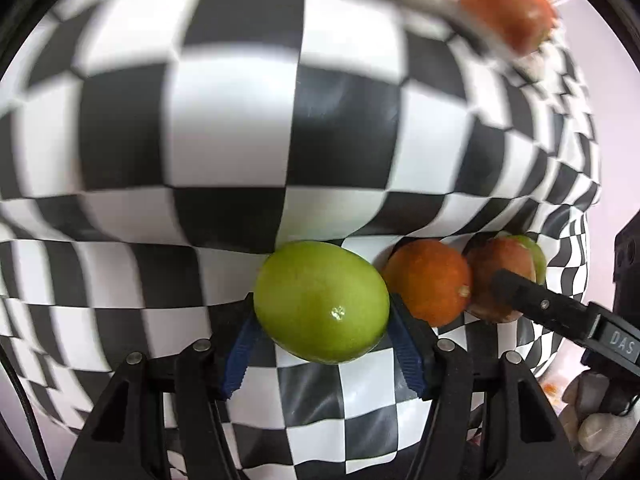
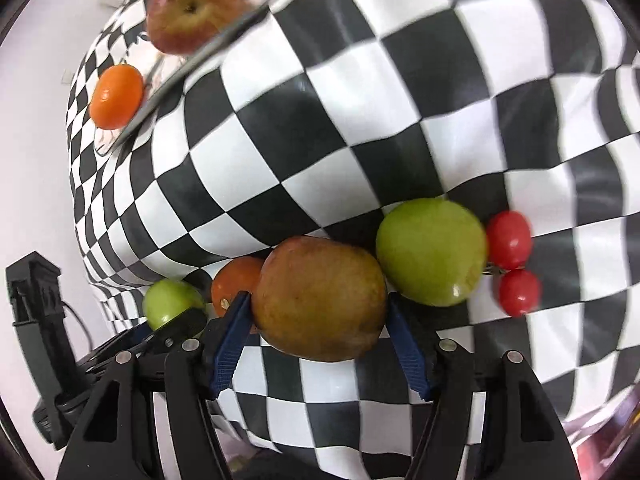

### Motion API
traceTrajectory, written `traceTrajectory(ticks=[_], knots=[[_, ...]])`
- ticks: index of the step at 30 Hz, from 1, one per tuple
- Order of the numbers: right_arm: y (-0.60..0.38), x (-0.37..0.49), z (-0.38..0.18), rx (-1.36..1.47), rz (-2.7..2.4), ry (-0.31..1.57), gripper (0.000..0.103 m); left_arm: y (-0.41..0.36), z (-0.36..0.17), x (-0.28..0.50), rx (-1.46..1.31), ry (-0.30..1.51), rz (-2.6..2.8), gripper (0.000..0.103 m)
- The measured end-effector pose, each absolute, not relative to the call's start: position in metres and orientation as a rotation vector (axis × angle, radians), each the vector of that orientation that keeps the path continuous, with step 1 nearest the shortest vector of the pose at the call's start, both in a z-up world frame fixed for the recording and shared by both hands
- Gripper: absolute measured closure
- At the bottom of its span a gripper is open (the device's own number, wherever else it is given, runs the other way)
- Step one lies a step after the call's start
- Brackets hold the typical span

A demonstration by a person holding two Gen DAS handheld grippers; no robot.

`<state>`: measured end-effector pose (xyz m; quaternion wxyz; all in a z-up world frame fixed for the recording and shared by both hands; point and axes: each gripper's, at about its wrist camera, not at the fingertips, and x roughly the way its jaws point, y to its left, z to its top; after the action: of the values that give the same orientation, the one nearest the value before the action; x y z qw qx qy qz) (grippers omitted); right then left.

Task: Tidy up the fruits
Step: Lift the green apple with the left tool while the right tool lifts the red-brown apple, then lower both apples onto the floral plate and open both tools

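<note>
My left gripper (image 1: 322, 312) is shut on a green fruit (image 1: 320, 300), held between its blue pads over the checkered cloth. An orange (image 1: 430, 280) lies just right of it. My right gripper (image 2: 318, 312) is shut on a brown-red apple (image 2: 320, 298); its finger (image 1: 532, 298) shows in the left wrist view in front of that apple (image 1: 502, 268). In the right wrist view a second green apple (image 2: 432, 252) and two red tomatoes (image 2: 514, 262) lie to the right. The left gripper's green fruit (image 2: 170, 308) and the orange (image 2: 236, 280) show at the left.
A shiny metal tray (image 2: 180, 76) sits at the far side, holding a red apple (image 2: 192, 10) and oranges (image 2: 116, 96). It also shows blurred in the left wrist view (image 1: 452, 4). The black-and-white checkered cloth (image 1: 240, 120) covers the table.
</note>
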<state>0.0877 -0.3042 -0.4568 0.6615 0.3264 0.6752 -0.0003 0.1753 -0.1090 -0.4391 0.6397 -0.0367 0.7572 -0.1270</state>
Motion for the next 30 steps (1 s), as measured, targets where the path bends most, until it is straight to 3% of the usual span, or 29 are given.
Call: traceTrajectory(ticks=[11, 17, 27, 30], knots=[[-0.304, 0.117, -0.485, 0.847, -0.057, 1.583, 0.033, -0.086, -0.462, 0.210, -0.148, 1.787, -0.303, 0.044], [-0.297, 0.112, -0.463, 0.705, -0.018, 1.562, 0.033, -0.095, -0.424, 0.207, -0.001, 1.644, -0.312, 0.044], [-0.304, 0.112, -0.412, 0.624, 0.079, 1.488, 0.033, -0.077, -0.372, 0.222, -0.037, 1.563, -0.349, 0.044], [-0.299, 0.117, -0.389, 0.599, 0.107, 1.439, 0.033, -0.074, -0.333, 0.223, -0.076, 1.500, -0.375, 0.044]])
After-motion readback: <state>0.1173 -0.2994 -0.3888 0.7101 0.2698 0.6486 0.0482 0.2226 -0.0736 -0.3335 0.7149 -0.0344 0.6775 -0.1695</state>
